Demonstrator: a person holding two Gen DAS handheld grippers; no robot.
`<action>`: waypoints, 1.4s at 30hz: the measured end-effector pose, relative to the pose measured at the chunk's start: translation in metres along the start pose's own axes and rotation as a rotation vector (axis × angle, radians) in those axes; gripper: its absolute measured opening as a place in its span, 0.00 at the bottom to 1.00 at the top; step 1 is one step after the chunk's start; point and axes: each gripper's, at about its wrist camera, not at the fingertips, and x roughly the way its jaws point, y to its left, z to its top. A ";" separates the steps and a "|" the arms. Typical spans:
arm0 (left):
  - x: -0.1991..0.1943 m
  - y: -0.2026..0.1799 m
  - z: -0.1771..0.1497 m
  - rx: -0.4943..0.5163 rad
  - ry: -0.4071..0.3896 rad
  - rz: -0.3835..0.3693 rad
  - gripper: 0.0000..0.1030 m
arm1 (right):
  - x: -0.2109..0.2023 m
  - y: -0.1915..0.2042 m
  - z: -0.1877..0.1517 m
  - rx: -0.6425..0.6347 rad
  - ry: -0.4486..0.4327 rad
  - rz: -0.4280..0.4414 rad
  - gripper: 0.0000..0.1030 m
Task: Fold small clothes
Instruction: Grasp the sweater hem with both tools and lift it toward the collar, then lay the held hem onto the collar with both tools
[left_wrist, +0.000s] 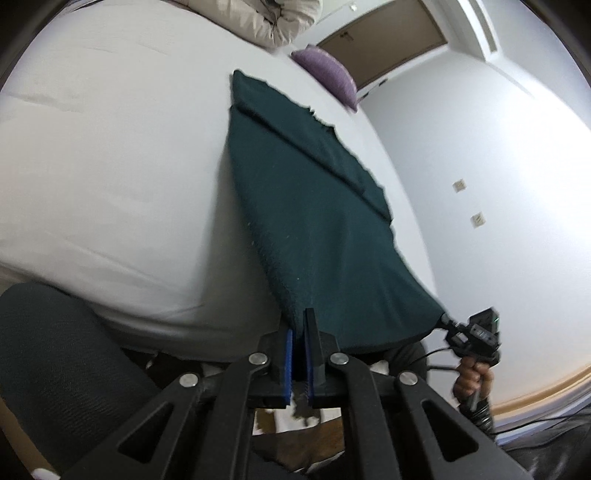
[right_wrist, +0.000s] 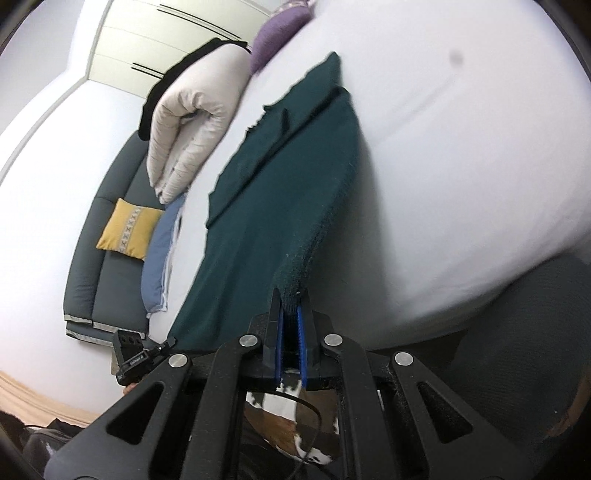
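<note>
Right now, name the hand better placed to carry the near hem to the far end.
Neither alone: the left gripper and right gripper each pinch a near corner of the green garment, so both should carry together.

Both tongs pinching shut, held up side by side

The left tongs (left_wrist: 300, 325) are clamping their blue-lined jaws tight on a corner of the dark green cloth (left_wrist: 314, 221), angling downward. The right tongs (right_wrist: 290, 306) are gripping the neighbouring corner the same way, and a hand (left_wrist: 474, 380) is wrapping round their handle, knuckles showing below the body.
</note>
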 end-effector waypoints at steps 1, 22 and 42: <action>-0.001 -0.001 0.002 -0.007 -0.008 -0.015 0.05 | -0.001 0.003 0.002 -0.003 -0.004 0.005 0.05; 0.002 -0.038 0.099 -0.094 -0.199 -0.258 0.05 | -0.002 0.068 0.118 -0.020 -0.174 0.148 0.05; 0.081 -0.017 0.248 -0.117 -0.265 -0.184 0.05 | 0.109 0.073 0.280 -0.018 -0.262 0.009 0.05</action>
